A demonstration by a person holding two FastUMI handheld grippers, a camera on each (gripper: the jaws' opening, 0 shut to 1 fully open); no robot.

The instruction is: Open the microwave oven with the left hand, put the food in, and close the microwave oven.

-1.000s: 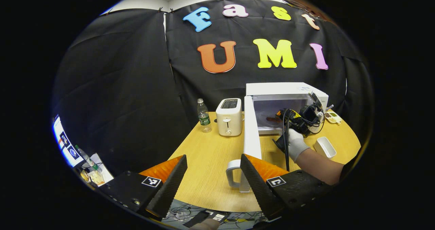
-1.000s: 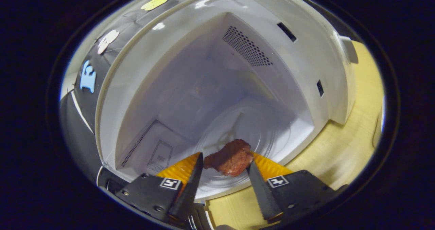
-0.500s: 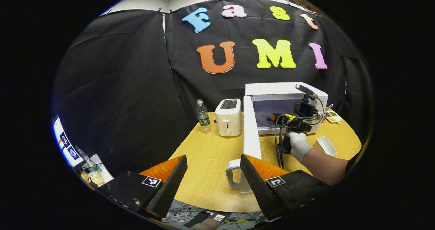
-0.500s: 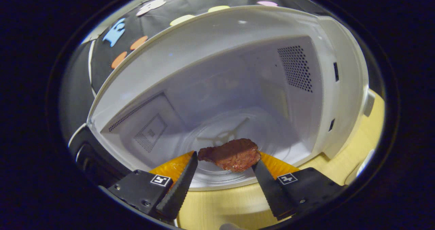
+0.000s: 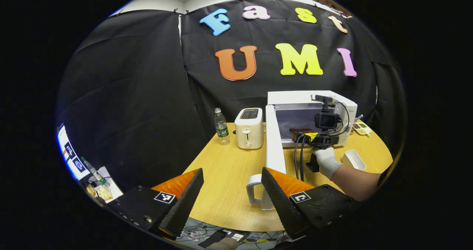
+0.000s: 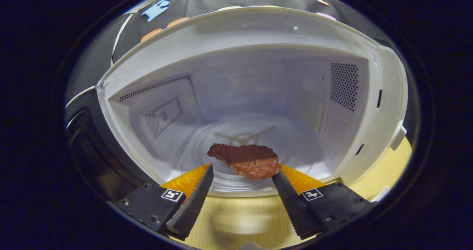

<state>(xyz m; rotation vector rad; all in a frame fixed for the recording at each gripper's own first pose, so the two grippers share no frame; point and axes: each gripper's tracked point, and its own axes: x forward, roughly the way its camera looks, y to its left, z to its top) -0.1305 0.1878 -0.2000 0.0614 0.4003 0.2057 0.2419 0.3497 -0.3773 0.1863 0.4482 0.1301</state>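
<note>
On the table [image 5: 225, 168] there is one microwave [image 5: 310, 98], one toaster [image 5: 249, 132], one water bottle [image 5: 221, 126], one small white tub [image 5: 353, 159] and one small tray of bits [image 5: 361, 127] behind it. Inside the microwave lies one piece of meat [image 6: 247, 160] on one glass turntable [image 6: 295, 146]. Two grippers are counted, the left gripper [image 5: 231, 185] and the right gripper [image 6: 240, 185], and one gloved hand [image 5: 325, 161].
</note>
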